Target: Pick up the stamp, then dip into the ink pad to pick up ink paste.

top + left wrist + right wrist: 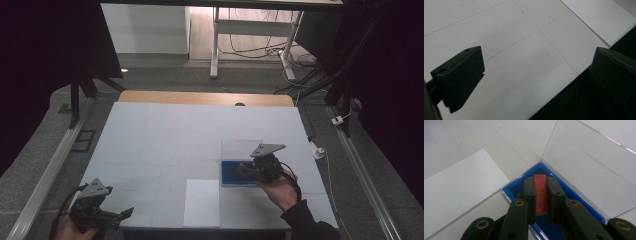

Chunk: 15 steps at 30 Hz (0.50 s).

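Note:
A clear plastic box with a blue lining (231, 172) (576, 195) lies on the white table right of centre, its clear lid (242, 147) (589, 162) standing open. My right gripper (246, 170) (540, 181) reaches down into the box. Its jaws are shut on a thin red card with gold print (540, 195), held on edge over the blue lining. My left gripper (125, 213) (534, 72) hovers at the table's front left edge. It is open with nothing between its fingers.
A white sheet (202, 202) (456, 192) (599, 17) lies flat at the front of the table, just left of the box. A wooden strip (205, 97) borders the table's far edge. Dark stands and cables surround the table.

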### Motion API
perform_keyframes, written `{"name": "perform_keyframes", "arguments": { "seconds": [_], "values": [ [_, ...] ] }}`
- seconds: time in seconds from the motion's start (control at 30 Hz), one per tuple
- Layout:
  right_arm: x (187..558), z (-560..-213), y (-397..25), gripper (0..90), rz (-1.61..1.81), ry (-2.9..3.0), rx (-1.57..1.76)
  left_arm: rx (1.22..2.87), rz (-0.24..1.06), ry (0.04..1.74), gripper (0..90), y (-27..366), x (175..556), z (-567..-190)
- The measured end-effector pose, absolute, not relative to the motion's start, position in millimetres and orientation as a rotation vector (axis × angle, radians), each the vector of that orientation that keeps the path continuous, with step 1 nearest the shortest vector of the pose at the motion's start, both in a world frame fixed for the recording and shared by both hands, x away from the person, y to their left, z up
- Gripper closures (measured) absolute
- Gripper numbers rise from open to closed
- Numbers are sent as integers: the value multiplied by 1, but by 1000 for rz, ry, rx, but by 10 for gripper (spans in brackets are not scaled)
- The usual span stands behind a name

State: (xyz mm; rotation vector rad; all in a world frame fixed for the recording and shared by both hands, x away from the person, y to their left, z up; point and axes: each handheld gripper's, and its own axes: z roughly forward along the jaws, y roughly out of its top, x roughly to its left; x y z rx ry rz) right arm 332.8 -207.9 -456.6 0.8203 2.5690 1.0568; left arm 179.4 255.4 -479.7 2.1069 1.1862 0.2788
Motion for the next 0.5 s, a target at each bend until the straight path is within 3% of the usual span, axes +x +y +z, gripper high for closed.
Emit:
{"name": "perform_keyframes", "arguments": {
  "seconds": [0.5],
  "values": [
    [346, -462, -224, 797, 1017, 2496, 965, 2106, 275, 1183, 0, 256, 180, -480]
  ]
}}
